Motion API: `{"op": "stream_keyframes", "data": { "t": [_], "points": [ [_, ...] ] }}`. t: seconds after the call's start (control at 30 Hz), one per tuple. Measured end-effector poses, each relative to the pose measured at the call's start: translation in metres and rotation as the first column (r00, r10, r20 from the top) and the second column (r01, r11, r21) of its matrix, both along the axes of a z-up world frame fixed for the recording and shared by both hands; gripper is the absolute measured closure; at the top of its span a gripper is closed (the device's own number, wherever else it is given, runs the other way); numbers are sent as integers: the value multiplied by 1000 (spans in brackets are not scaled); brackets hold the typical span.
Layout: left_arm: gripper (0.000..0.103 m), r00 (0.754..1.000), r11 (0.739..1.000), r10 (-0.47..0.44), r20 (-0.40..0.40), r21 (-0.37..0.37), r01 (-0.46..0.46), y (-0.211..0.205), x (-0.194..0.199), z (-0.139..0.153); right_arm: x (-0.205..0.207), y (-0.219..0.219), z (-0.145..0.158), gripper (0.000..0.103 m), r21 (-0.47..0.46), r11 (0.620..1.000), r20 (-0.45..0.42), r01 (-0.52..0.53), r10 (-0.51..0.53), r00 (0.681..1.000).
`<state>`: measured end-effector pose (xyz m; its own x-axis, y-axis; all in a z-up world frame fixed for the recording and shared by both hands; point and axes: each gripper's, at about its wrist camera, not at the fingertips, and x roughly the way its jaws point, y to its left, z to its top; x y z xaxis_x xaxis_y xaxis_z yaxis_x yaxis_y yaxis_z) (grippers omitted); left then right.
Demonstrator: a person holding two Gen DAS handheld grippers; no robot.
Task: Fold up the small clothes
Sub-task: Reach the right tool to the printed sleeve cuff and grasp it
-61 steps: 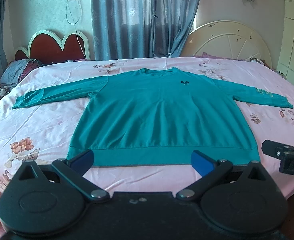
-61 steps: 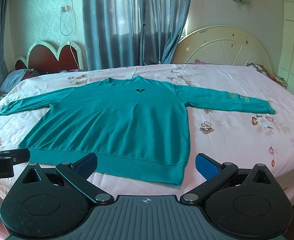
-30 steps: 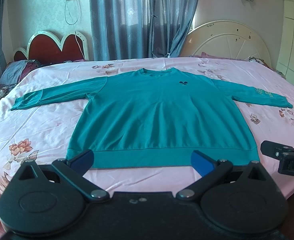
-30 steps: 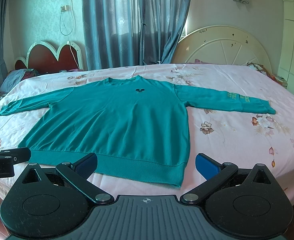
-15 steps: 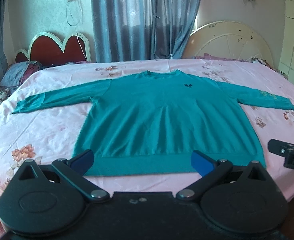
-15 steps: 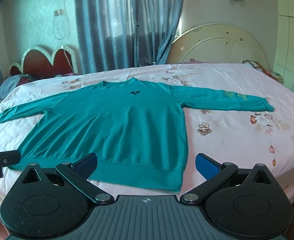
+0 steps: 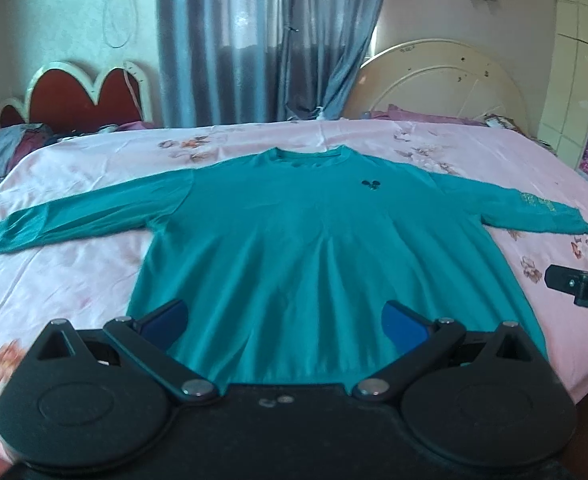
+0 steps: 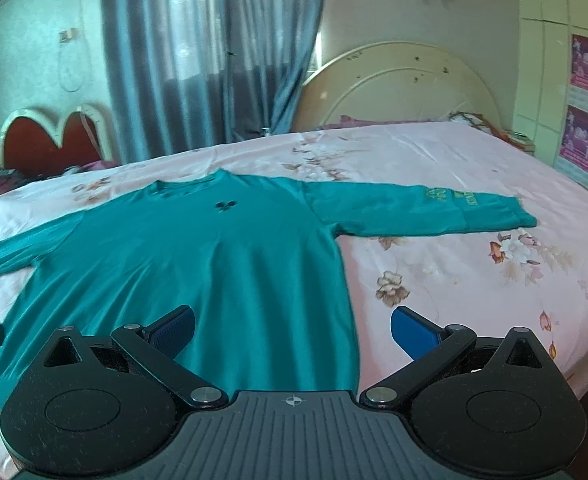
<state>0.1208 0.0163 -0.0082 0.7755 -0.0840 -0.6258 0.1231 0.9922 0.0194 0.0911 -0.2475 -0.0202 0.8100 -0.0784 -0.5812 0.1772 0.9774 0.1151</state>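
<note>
The sweatshirt [image 7: 314,248] lies flat on the bed [image 7: 74,280], sleeves out. Both my grippers, left [image 7: 284,322] and right [image 8: 292,330], gape empty over its hem. Soft, light knit (likely limp): I would pinch the hem corners.

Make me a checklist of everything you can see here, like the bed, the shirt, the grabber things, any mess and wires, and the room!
Surface: pink flowered bed sheet, smooth.
Job's things: teal long-sleeved shirt lies flat, front up, both sleeves spread out, not yet folded.
Clutter: pillows or bedding heaped at the red headboard; small items at the bed's far right edge, too blurred to name.
Grippers: left gripper open, over the shirt's hem; right gripper open, over the hem's right corner. Neither holds cloth.
Cables: white cord hangs looped on the wall.
Surroundings: grey-blue curtains, cream round headboard, wall lamp, posters.
</note>
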Motion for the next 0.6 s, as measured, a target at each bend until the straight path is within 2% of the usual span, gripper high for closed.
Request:
{"op": "stream_keyframes", "data": {
  "t": [0.1, 0.2, 0.33, 0.4, 0.47, 0.6],
  "points": [
    [0, 1000, 1000, -30, 2, 0, 30, 0, 27, -4, 23, -6, -3, 0, -9, 999, -1, 42, -42, 999],
    [0, 999, 994, -45, 6, 96, 44, -8, 53, -11, 46, -14, -4, 0, -22, 996, 1, 85, -85, 996],
    [0, 994, 993, -111, -25, 36, 111, -6, 82, -10, 69, -36, -2, 0, -25, 987, 14, 159, -159, 987],
    [0, 992, 991, -121, -29, 50, 122, -12, 96, -14, 76, -50, -1, 0, -29, 980, 26, 197, -196, 980],
    [0, 990, 990, -124, -72, 59, 129, -21, 110, -21, 80, -67, -1, 0, -35, 972, 27, 234, -233, 972],
    [0, 987, 992, -121, -101, 24, 124, -38, 128, -31, 88, -112, -6, 0, -41, 955, 25, 294, -293, 956]
  ]
}}
